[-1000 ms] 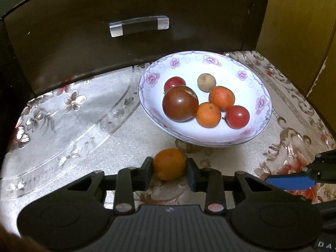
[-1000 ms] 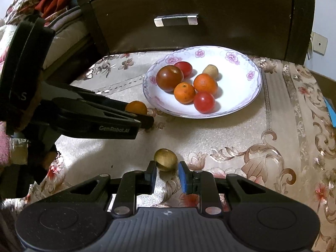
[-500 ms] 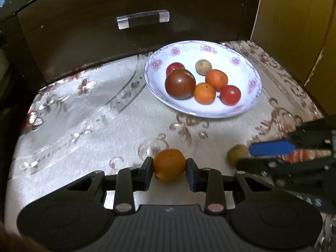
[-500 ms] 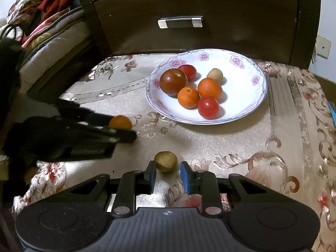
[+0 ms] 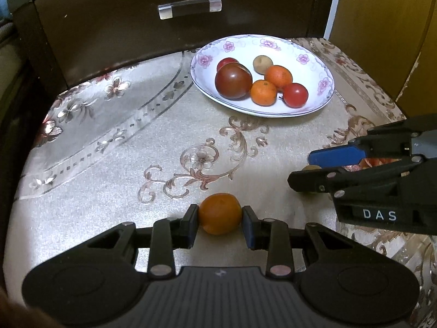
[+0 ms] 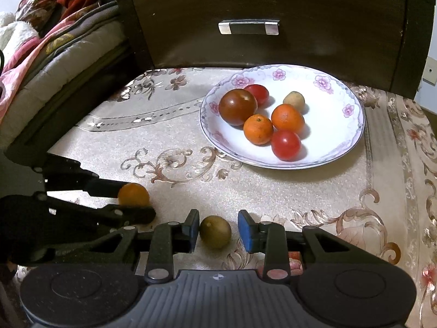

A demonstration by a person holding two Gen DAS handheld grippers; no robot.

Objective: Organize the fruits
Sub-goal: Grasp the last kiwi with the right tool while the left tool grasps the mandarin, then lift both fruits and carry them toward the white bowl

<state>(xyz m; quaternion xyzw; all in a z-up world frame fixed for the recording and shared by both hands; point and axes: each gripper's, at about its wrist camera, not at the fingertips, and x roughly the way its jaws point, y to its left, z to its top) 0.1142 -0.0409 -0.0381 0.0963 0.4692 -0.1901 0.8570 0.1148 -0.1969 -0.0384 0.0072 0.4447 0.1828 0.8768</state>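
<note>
Left gripper (image 5: pixel 220 223) jaws hold a tangerine (image 5: pixel 220 213); right gripper (image 6: pixel 215 231) jaws stand wide around a brownish fruit (image 6: pixel 215 231) near the bench's front edge.

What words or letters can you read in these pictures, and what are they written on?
"DAS": white letters on the black side of the right gripper, seen from the left wrist view. The word may run on past the picture's edge.
No other words, numbers or signs can be read; the plate carries only flower patterns.
</note>
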